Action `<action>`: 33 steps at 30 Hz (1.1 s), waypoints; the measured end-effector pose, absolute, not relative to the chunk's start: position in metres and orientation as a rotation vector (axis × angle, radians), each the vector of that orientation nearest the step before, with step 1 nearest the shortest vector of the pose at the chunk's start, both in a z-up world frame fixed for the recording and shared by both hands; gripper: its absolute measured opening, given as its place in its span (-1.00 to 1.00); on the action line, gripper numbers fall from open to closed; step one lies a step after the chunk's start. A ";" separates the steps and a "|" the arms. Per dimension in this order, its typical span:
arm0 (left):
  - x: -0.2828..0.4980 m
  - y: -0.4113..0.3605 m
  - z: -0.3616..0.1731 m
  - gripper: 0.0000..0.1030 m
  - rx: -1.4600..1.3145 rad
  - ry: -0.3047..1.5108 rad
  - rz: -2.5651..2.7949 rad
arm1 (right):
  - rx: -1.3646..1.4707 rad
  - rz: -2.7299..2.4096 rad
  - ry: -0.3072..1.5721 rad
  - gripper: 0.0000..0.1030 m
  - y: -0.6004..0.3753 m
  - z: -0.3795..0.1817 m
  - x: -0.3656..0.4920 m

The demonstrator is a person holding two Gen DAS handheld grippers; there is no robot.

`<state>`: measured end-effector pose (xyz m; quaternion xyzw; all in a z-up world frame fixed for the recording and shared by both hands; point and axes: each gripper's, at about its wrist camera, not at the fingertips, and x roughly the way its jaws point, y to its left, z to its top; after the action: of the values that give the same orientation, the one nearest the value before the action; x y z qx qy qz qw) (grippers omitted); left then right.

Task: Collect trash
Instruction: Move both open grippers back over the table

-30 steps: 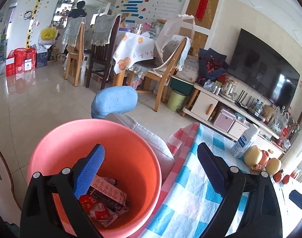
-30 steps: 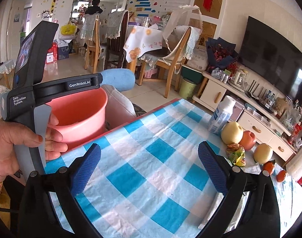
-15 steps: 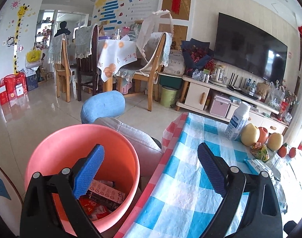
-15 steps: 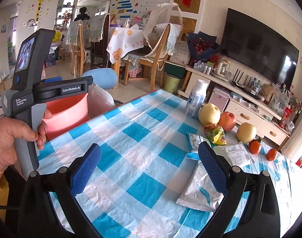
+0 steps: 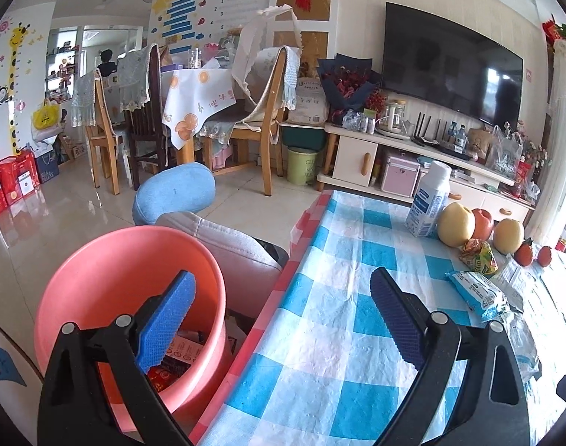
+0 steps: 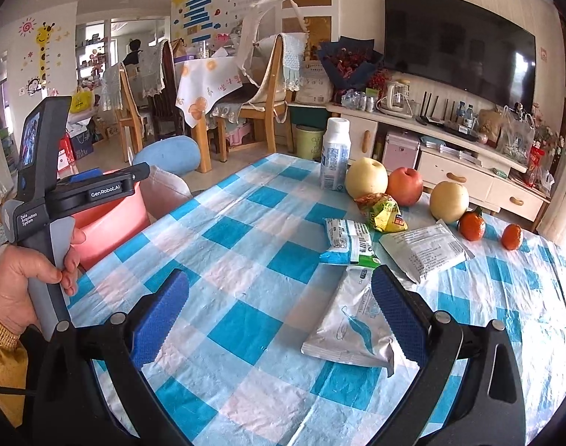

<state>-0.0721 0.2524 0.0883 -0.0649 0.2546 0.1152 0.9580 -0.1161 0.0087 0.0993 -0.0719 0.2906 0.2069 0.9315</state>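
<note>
Both my grippers are spread wide, nothing held. Left gripper (image 5: 283, 319) hangs over the table edge: one finger above the pink bucket (image 5: 108, 260), the other above the checked tablecloth (image 5: 342, 334). The bucket sits off the table, just beside its near-left edge, with wrappers in the bottom. Right gripper (image 6: 279, 316) hovers over the cloth; a silver-white packet (image 6: 353, 327) lies flat on the cloth by my right finger.

Further along the table from that packet: a blue-white wrapper (image 6: 348, 241), a white sachet (image 6: 424, 251), a crumpled yellow wrapper (image 6: 385, 213). Behind those, a white bottle (image 6: 335, 160), two pears, an apple, two small oranges.

A hand (image 6: 26, 282) grips the left tool's handle at the table's left side.

Room beyond the table: tiled floor, TV (image 6: 457, 37) over a white cabinet, dining chairs.
</note>
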 end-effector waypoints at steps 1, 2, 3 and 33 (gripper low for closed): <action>-0.072 0.250 0.088 0.83 -0.129 0.517 0.221 | -0.148 0.424 0.600 0.92 0.007 0.098 -0.116; -0.072 0.248 0.089 0.83 -0.128 0.518 0.209 | -0.148 0.425 0.608 0.92 0.005 0.098 -0.115; -0.071 0.245 0.089 0.83 -0.126 0.523 0.204 | -0.148 0.426 0.617 0.92 0.003 0.096 -0.115; -0.096 0.141 0.083 0.83 0.057 0.556 -0.012 | -0.038 0.313 0.604 0.92 -0.092 0.102 -0.103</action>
<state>-0.0961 0.1409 0.0834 0.0280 0.2744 -0.0059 0.9612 -0.1031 -0.0918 0.1022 -0.0188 0.2961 0.1534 0.9426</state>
